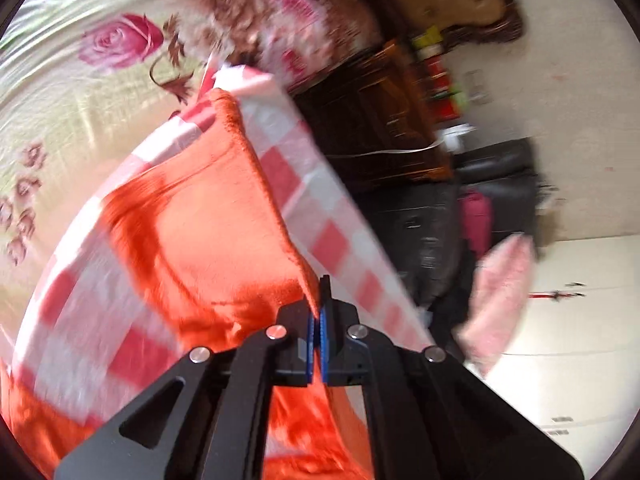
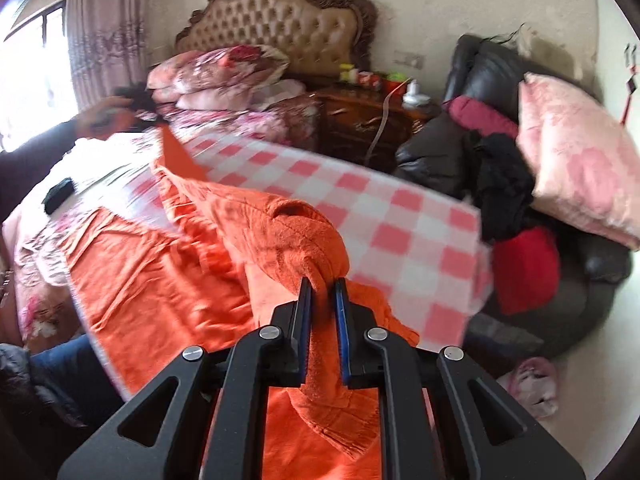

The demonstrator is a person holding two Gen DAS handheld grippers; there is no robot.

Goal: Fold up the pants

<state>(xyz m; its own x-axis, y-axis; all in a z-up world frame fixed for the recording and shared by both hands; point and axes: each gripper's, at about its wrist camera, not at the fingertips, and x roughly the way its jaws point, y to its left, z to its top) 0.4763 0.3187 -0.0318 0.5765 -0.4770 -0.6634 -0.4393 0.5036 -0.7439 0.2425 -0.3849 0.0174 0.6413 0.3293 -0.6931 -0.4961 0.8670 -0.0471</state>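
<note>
Bedroom clutter is surrounding a bed (image 2: 44, 240) draped in a pink checked cloth (image 2: 400, 232). Above it, the left gripper (image 1: 319, 312) is pinching a thin edge of the orange pants (image 1: 208, 232), jaws nearly together, while the right gripper (image 2: 323, 292) is clamping a thick bunched fold of them, lifting it. Beyond, a pink pillow (image 2: 576, 160) is lying on a black armchair (image 2: 488, 72).
</note>
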